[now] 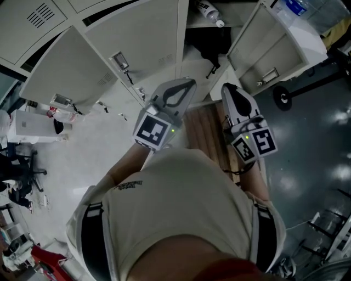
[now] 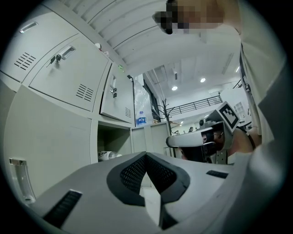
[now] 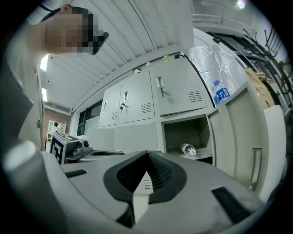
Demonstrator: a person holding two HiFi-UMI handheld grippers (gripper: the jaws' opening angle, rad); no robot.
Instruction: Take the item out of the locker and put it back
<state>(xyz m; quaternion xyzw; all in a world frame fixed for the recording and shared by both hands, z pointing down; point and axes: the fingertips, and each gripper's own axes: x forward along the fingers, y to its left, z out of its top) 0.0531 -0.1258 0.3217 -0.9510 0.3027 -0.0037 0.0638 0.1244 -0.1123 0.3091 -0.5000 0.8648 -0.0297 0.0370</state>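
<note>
A clear plastic bottle (image 1: 210, 12) with a white cap lies on its side on the shelf of an open locker compartment (image 1: 205, 41) ahead of me. It also shows in the left gripper view as the bottle (image 2: 106, 155) and in the right gripper view as the bottle (image 3: 188, 149). My left gripper (image 1: 184, 82) and right gripper (image 1: 227, 88) are held side by side in front of the lockers, well short of the compartment. Both point level at it. The left gripper (image 2: 146, 154) has its tips together with nothing between them, and the right gripper (image 3: 147, 153) likewise.
The compartment's door (image 1: 274, 44) stands swung open on the right, and another open door (image 1: 60, 66) is at the left. A second bottle with a blue label (image 3: 221, 93) stands on top of the lockers. A wooden bench (image 1: 205, 131) is below my hands.
</note>
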